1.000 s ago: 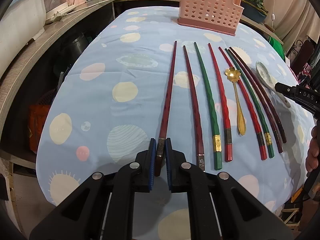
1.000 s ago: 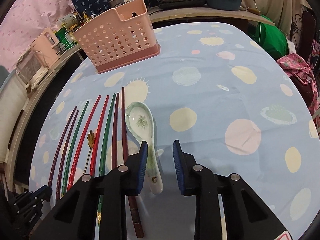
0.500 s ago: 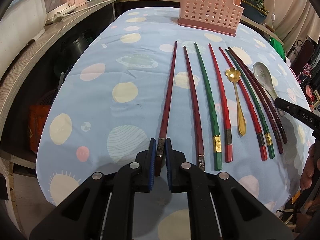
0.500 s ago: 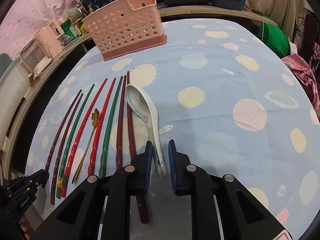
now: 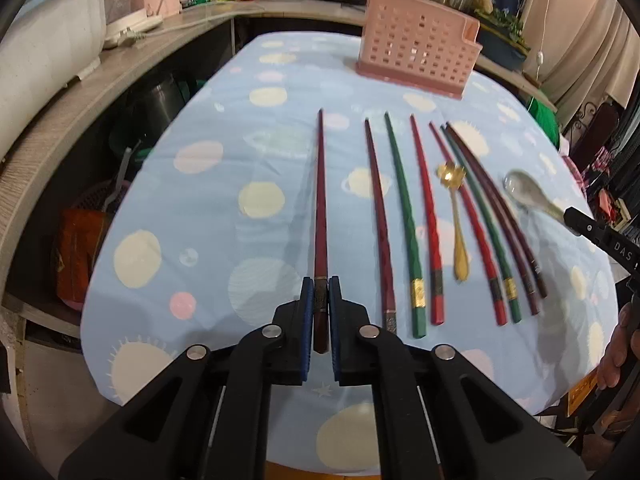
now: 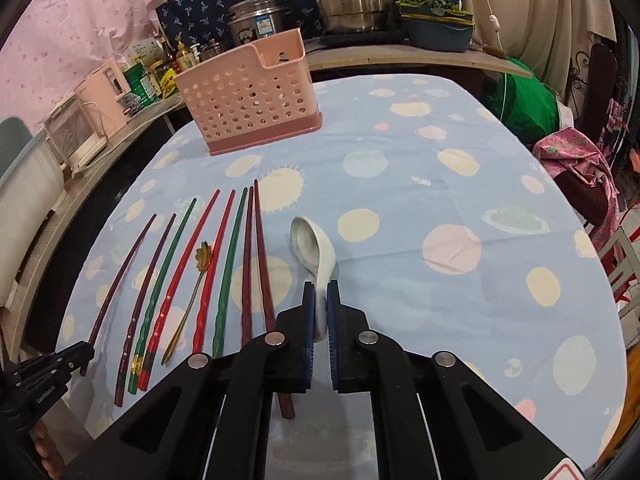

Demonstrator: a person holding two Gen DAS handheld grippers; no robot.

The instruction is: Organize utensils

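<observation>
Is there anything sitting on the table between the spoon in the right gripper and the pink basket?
Nothing visible does. The right gripper is shut on the white spoon, and only bare tablecloth lies between it and the pink basket. The chopsticks lie off to the left.

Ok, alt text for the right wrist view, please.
The right gripper is shut on the handle of a white ceramic spoon over a blue spotted tablecloth. Chopsticks and a small gold spoon lie left; a pink basket stands beyond.
</observation>
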